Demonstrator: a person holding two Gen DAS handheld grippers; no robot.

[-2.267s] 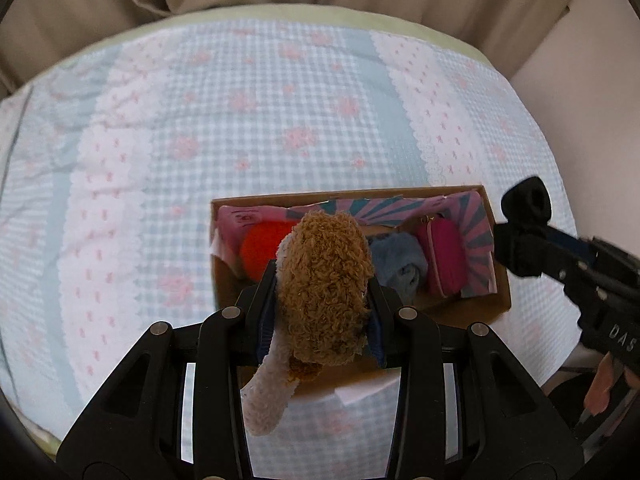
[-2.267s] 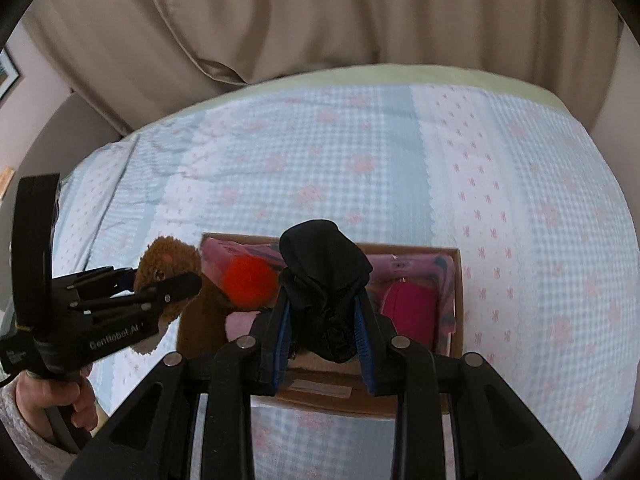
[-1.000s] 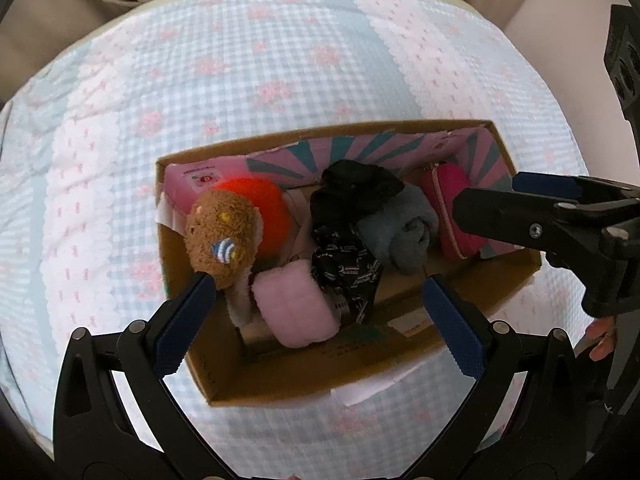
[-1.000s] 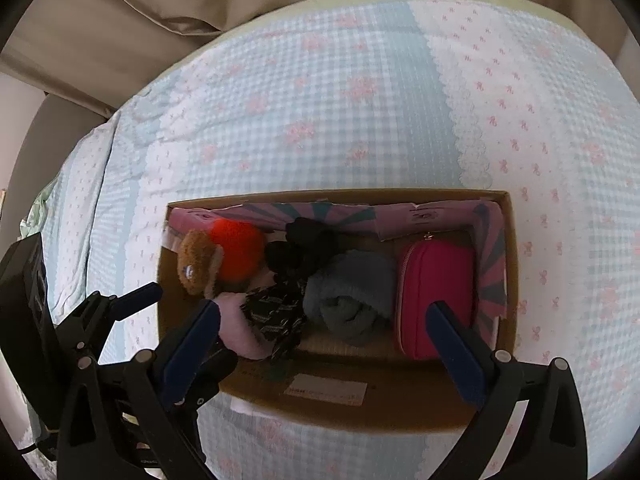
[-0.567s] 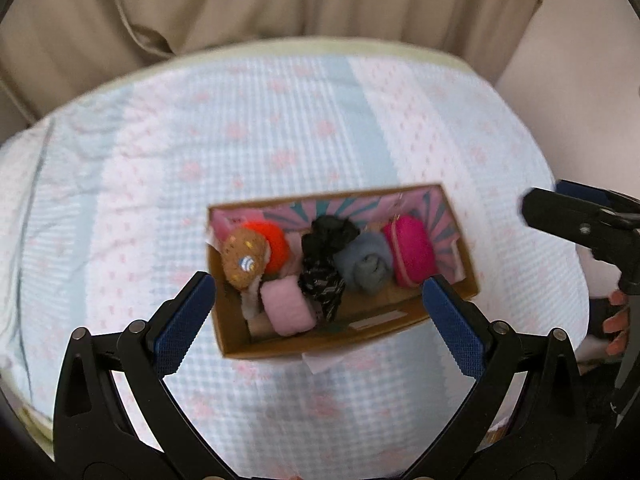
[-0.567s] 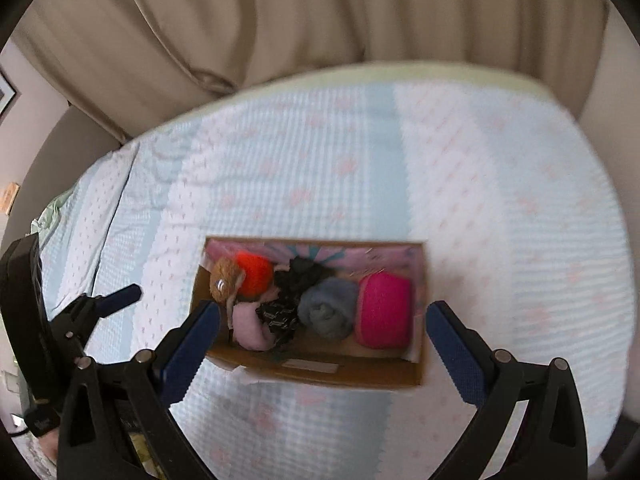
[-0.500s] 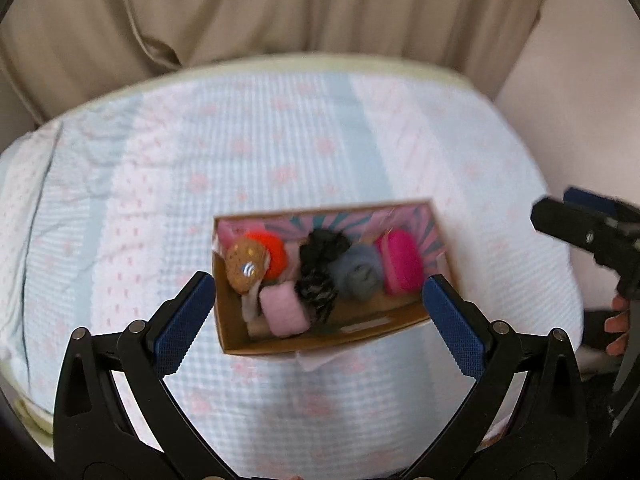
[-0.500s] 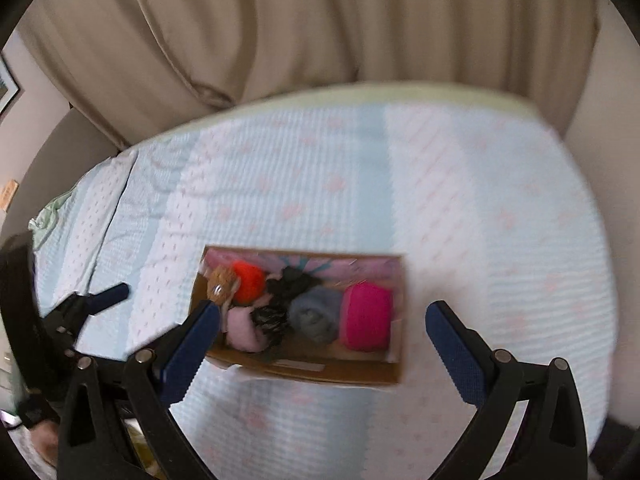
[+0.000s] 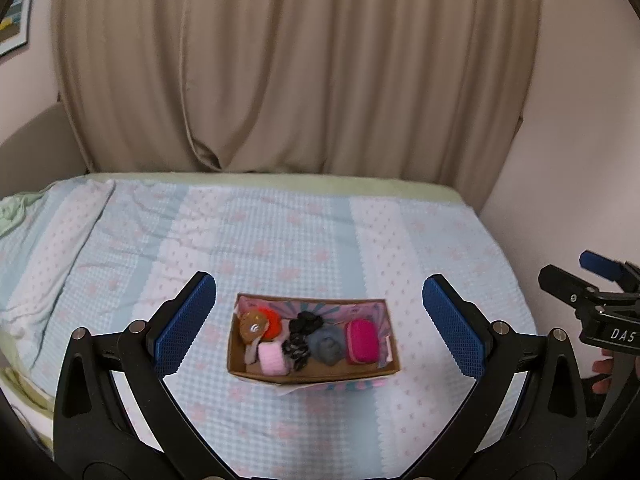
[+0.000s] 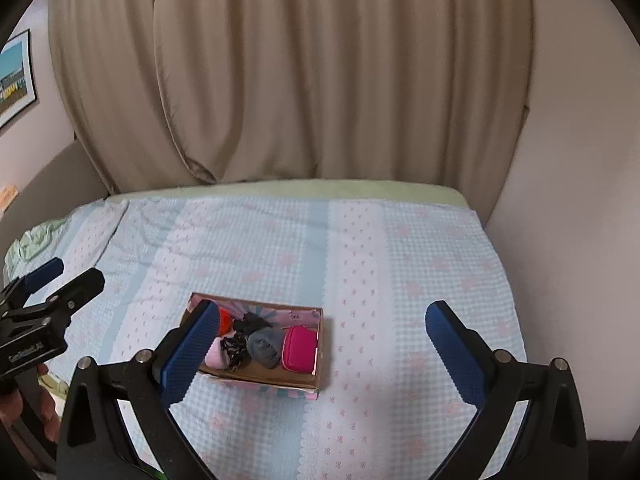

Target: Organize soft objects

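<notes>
A cardboard box (image 9: 312, 372) stands on the bed and holds several soft things: a brown plush toy (image 9: 251, 327), an orange ball (image 9: 273, 317), a pink roll (image 9: 273, 357), black socks (image 9: 301, 336), a grey roll (image 9: 326, 343) and a magenta pouch (image 9: 362, 341). The box also shows in the right wrist view (image 10: 262, 378). My left gripper (image 9: 320, 326) is open and empty, well above and back from the box. My right gripper (image 10: 322, 350) is open and empty, also pulled back.
The bed has a light blue and pink patterned cover (image 9: 280, 240). Beige curtains (image 9: 300, 72) hang behind it. A wall (image 9: 580, 160) is on the right. A framed picture (image 10: 16, 76) hangs at the left.
Both grippers released their items into the box, the plush from the left and the black sock from the right. Both have since drawn far back and up, open.
</notes>
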